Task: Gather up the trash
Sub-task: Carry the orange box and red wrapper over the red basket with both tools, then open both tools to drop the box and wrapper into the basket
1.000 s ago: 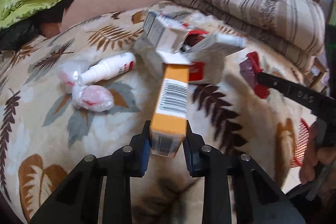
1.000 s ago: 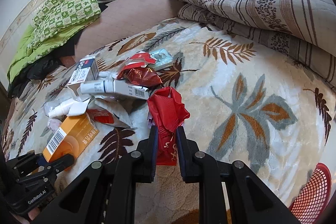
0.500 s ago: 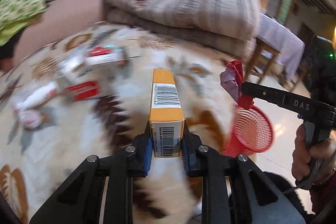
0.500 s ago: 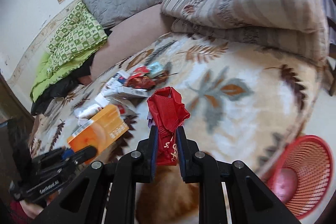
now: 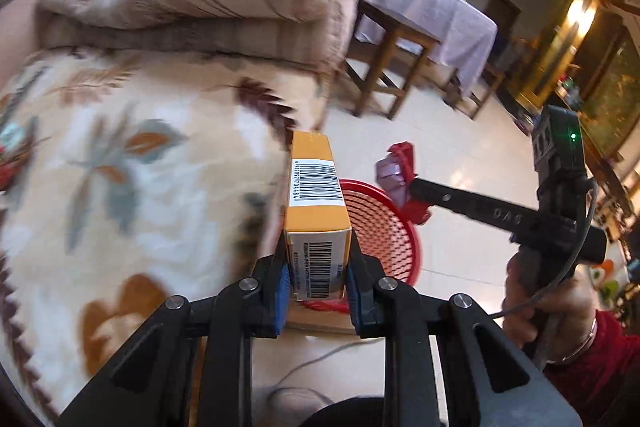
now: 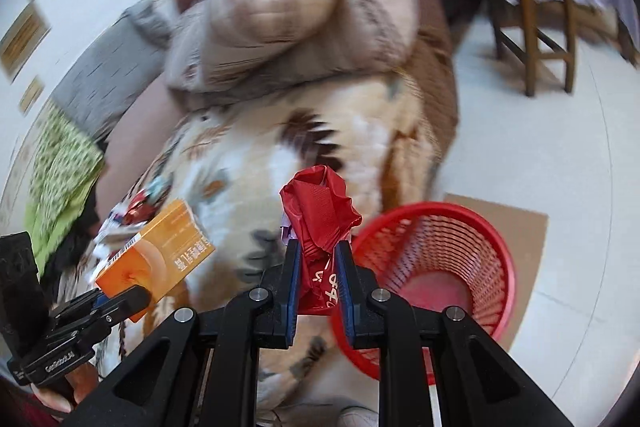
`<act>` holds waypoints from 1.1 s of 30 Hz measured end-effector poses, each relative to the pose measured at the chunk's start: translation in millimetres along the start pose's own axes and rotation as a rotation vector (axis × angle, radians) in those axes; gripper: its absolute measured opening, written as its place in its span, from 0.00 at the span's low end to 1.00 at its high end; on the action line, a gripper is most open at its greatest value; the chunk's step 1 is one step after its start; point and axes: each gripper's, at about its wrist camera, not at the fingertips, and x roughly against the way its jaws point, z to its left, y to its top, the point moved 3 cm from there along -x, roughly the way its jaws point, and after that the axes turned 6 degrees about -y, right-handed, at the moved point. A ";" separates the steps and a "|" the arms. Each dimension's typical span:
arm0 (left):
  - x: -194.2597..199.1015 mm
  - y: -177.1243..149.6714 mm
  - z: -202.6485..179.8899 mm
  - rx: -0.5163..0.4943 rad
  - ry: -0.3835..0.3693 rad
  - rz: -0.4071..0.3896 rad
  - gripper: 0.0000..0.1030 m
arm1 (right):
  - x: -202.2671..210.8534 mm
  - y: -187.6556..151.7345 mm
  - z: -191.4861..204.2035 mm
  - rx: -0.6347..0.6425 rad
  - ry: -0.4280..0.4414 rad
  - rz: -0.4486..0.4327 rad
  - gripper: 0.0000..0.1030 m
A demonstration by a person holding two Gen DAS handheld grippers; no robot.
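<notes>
Two loads are in hand, and I read both sets of jaws as clamped. My left gripper (image 5: 316,291) is pinched shut on the near end of the box (image 5: 316,203), whose long axis runs straight out from the fingers, barcode face up. My right gripper (image 6: 318,285) squeezes the lower part of the wrapper (image 6: 320,211), the crumpled red bulk standing up above the pads; its jaws have just eased open a touch, but the wrapper is between them and looks pressed on both sides. I take the basket (image 6: 460,259) as my landmark. From the right jaws it sits just ahead and to the right, on the floor below, its mouth open toward me and its rim partly hidden by the right finger. From the left jaws the basket (image 5: 384,227) lies beyond and below the box's far end, slightly right, with the right gripper (image 5: 416,193) and its wrapper (image 5: 396,167) hanging just above the basket's far rim. My judgement is that the right hand is nearer the mouth and should drop first, while the left needs to carry further toward the basket so the box's long axis clears the rim. Everything else on the blanket (image 5: 160,167) lies well back from the basket, blurred.
</notes>
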 end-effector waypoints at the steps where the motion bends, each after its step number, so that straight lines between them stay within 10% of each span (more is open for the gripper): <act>1: -8.6 3.0 -4.1 0.001 -0.005 0.007 0.22 | -1.3 0.3 -7.6 -0.009 -0.016 0.006 0.20; 7: -29.9 6.4 -15.2 0.011 0.000 0.042 0.46 | -0.2 0.5 -46.0 -0.053 -0.088 0.002 0.56; 14: 34.2 -5.9 18.7 0.105 0.115 -0.058 0.53 | 4.7 1.6 -39.2 -0.032 -0.064 0.009 0.56; 28: 257.7 -90.3 159.8 0.430 0.640 -0.326 0.63 | -5.7 -23.8 187.4 0.362 0.156 0.061 0.57; 33: 309.4 -136.6 228.0 0.624 0.697 -0.368 0.63 | -13.3 -33.0 265.4 0.441 0.222 0.101 0.58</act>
